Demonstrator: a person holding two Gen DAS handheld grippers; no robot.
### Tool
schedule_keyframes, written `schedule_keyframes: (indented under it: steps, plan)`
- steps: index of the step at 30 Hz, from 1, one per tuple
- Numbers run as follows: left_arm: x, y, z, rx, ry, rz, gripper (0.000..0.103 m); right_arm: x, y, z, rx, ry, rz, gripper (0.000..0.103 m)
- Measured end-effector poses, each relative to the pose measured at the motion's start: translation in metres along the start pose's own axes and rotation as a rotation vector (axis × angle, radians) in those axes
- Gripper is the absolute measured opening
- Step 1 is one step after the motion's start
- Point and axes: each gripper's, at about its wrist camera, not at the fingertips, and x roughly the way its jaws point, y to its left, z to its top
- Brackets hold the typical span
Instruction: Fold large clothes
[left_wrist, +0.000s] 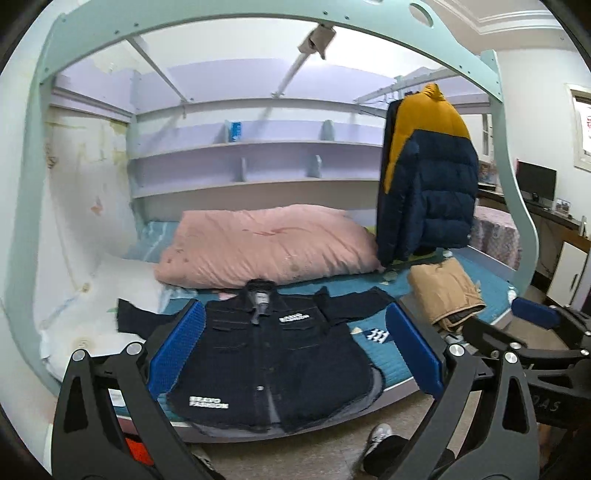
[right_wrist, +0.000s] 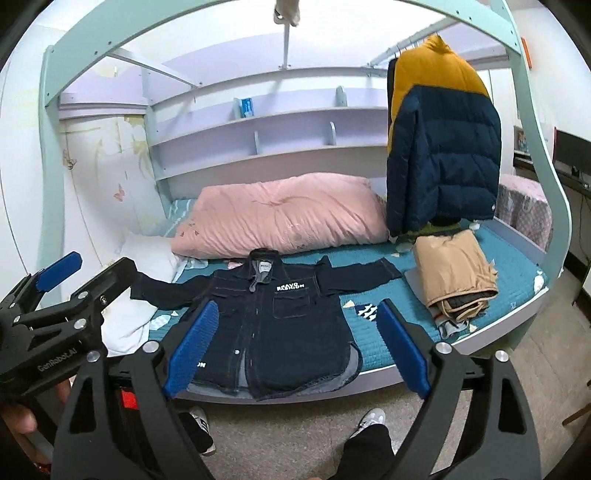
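A dark navy denim jacket (left_wrist: 273, 365) lies flat on the teal bed, front up, collar toward the pillow, both sleeves spread sideways; its hem hangs slightly over the bed's front edge. It also shows in the right wrist view (right_wrist: 280, 325). My left gripper (left_wrist: 295, 350) is open and empty, held in the air in front of the jacket. My right gripper (right_wrist: 295, 343) is open and empty too, held before the bed at about the same distance. The left gripper's fingers (right_wrist: 59, 273) show at the left of the right wrist view.
A pink pillow (left_wrist: 266, 247) lies behind the jacket. A folded tan garment (left_wrist: 443, 291) sits on the bed at right. A navy-and-yellow puffer jacket (left_wrist: 428, 170) hangs above it. The bunk frame (left_wrist: 33, 184) arches over the bed. The person's feet (right_wrist: 369, 424) stand on the floor.
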Motion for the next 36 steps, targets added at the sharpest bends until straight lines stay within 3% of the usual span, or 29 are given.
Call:
schedule_keyframes:
  steps: [13,36]
  plan:
    - [-0.045,0.014,0.01,-0.006,-0.069,0.032,0.098,-0.039,0.024,0.006,-0.053,-0.072,0.018,0.091]
    - [-0.049,0.019,0.016,-0.01,-0.087,0.038,0.098,-0.048,0.024,0.006,-0.064,-0.096,0.018,0.091]
